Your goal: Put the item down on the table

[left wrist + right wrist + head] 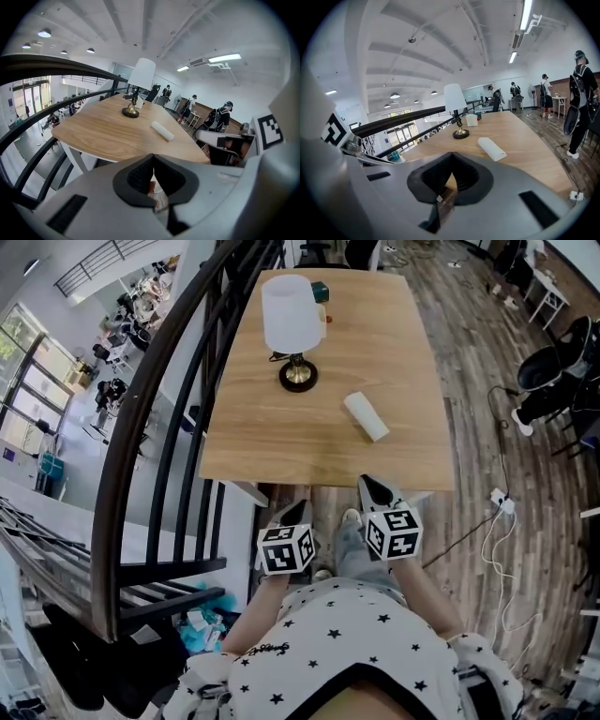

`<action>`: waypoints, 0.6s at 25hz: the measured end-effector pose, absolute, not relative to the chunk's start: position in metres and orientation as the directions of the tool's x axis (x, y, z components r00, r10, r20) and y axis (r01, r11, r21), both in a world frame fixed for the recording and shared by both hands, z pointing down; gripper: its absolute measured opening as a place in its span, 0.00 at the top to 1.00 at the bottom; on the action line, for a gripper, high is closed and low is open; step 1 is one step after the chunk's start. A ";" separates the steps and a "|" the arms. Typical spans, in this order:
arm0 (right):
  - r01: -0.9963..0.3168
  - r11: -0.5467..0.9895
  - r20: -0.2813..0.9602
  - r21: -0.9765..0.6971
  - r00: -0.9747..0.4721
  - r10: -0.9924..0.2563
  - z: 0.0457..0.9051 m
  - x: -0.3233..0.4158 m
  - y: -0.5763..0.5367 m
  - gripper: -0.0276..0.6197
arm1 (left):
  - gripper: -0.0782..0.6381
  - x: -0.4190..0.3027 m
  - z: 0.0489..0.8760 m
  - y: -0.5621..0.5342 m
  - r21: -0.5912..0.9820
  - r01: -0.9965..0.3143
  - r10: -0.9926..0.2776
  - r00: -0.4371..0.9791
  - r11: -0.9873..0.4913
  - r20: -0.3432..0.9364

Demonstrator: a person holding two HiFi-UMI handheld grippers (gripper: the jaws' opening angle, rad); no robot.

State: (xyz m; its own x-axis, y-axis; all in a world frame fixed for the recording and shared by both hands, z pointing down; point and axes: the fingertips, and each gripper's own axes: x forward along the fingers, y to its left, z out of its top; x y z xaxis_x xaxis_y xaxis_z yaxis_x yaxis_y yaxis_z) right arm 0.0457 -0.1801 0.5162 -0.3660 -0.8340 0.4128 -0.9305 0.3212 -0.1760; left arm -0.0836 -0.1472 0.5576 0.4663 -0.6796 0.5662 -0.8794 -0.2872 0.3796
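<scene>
The item, a white rolled cloth (366, 416), lies on the wooden table (281, 451), right of the middle and apart from both grippers. It also shows in the left gripper view as the roll (162, 131) and in the right gripper view as the roll (491, 148). My left gripper (298, 512) and right gripper (375, 488) hang side by side off the table's near edge, close to my body. In its own view the left gripper (152, 157) has its jaws together with nothing between them. The right gripper (451, 154) is likewise shut and empty.
A lamp (293, 324) with a white shade stands left of the roll, a white cup and a teal box (321, 292) behind it. A black stair railing (159, 427) runs along the table's left. Office chairs (553, 371) and a floor cable (502, 502) are at the right.
</scene>
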 end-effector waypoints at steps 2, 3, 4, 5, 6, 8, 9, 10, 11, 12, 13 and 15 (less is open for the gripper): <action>-0.926 0.330 0.403 -0.181 -0.376 -0.835 0.515 0.041 -0.164 0.96 | 0.87 -0.086 0.558 -0.135 0.381 -0.879 -0.688 0.465 -0.286 0.557; -0.925 0.334 0.399 -0.181 -0.380 -0.835 0.515 0.040 -0.156 0.96 | 0.87 -0.086 0.558 -0.129 0.381 -0.879 -0.692 0.465 -0.287 0.553; -0.924 0.337 0.396 -0.182 -0.382 -0.835 0.514 0.038 -0.150 0.96 | 0.87 -0.086 0.557 -0.124 0.382 -0.878 -0.694 0.465 -0.287 0.549; -0.923 0.339 0.394 -0.182 -0.384 -0.835 0.513 0.037 -0.144 0.96 | 0.87 -0.087 0.556 -0.119 0.382 -0.878 -0.697 0.466 -0.288 0.546; -0.922 0.341 0.391 -0.183 -0.387 -0.835 0.511 0.036 -0.139 0.96 | 0.87 -0.087 0.555 -0.114 0.382 -0.878 -0.698 0.466 -0.288 0.544; -0.920 0.345 0.387 -0.185 -0.391 -0.835 0.508 0.034 -0.127 0.96 | 0.87 -0.087 0.553 -0.103 0.380 -0.879 -0.698 0.465 -0.290 0.544; -0.919 0.346 0.384 -0.187 -0.393 -0.835 0.507 0.033 -0.120 0.96 | 0.87 -0.086 0.552 -0.096 0.378 -0.878 -0.698 0.466 -0.292 0.544; -0.918 0.347 0.381 -0.190 -0.395 -0.836 0.506 0.033 -0.114 0.96 | 0.87 -0.086 0.551 -0.090 0.378 -0.878 -0.698 0.467 -0.294 0.543; -0.917 0.349 0.377 -0.192 -0.397 -0.837 0.504 0.032 -0.108 0.96 | 0.87 -0.085 0.551 -0.084 0.377 -0.878 -0.699 0.467 -0.295 0.541; -0.916 0.350 0.374 -0.194 -0.399 -0.837 0.503 0.032 -0.103 0.96 | 0.87 -0.085 0.550 -0.080 0.378 -0.878 -0.701 0.466 -0.294 0.539; -0.915 0.352 0.370 -0.195 -0.402 -0.838 0.502 0.031 -0.099 0.96 | 0.87 -0.086 0.549 -0.077 0.379 -0.879 -0.705 0.464 -0.290 0.537; -0.912 0.359 0.365 -0.200 -0.409 -0.836 0.500 0.030 -0.094 0.96 | 0.87 -0.088 0.548 -0.073 0.381 -0.881 -0.713 0.457 -0.281 0.532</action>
